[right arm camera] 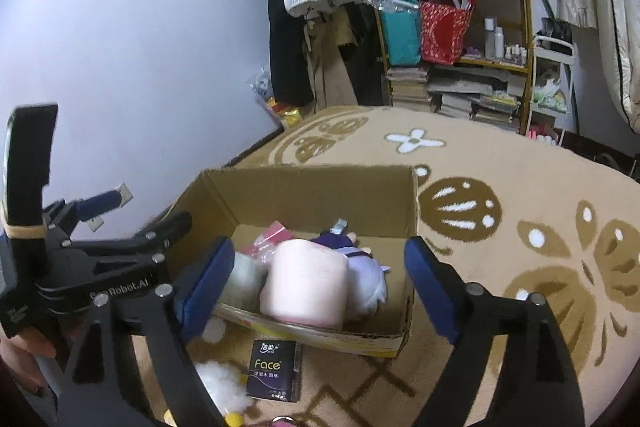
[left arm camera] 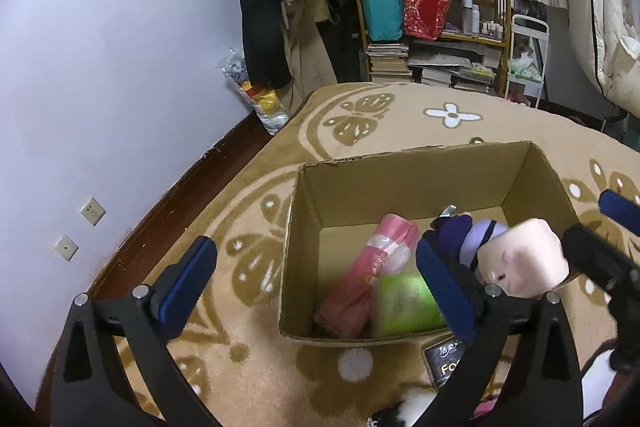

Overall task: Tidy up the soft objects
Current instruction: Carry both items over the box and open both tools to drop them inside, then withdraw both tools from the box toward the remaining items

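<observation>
Beige carpet (right arm camera: 500,163); doll (right arm camera: 308,283) pale pink, purple-haired, over box (right arm camera: 320,183).

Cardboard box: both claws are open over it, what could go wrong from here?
The doll sits high by the near wall of the box and could tip out.
The left claw and right claw hang close together and might collide.
The Face tissue pack and white plush lie on the carpet beside the box; a low claw could shove them.
</observation>
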The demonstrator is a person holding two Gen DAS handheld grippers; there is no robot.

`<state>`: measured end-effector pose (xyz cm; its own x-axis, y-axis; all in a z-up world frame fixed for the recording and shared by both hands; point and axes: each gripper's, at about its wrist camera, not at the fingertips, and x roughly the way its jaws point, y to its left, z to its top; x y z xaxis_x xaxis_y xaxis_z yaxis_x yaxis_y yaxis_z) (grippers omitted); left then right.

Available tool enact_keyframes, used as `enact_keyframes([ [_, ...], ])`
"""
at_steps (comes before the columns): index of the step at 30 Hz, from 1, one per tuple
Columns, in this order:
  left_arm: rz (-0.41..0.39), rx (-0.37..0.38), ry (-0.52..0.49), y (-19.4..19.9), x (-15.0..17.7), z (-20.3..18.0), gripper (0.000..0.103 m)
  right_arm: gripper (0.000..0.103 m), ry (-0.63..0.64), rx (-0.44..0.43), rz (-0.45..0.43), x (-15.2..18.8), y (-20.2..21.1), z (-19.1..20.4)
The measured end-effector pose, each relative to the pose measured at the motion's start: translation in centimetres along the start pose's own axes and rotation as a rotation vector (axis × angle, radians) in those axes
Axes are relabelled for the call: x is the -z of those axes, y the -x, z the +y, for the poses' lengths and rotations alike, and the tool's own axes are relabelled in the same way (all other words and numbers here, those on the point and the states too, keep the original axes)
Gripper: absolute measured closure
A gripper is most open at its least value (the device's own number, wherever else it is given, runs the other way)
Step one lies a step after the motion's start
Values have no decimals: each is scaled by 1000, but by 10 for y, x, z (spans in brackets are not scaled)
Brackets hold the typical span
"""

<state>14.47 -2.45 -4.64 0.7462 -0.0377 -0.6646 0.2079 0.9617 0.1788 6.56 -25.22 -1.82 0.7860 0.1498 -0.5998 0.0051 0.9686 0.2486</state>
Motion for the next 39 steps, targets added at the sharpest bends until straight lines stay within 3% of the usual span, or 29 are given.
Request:
enact_keyframes([
  [4, -6, -3, -6, 9, 3, -1, 1, 1, -26, 19, -5, 0, 7, -4],
  [14, 17, 18, -12, 33, 17, -1, 1, 1, -41, 26, -6, 5, 30, 0],
  [26, 143, 102, -5, 37, 40, -1, 1, 1, -54, 32, 39, 21, 60, 6],
  [30, 209, 146, 7, 30, 48, -4, 1, 1, -67, 17, 68, 25, 56, 7],
  [39, 333, 142, -35, 4, 68, -17, 1, 1, -105, -13, 162, 38, 34, 8],
])
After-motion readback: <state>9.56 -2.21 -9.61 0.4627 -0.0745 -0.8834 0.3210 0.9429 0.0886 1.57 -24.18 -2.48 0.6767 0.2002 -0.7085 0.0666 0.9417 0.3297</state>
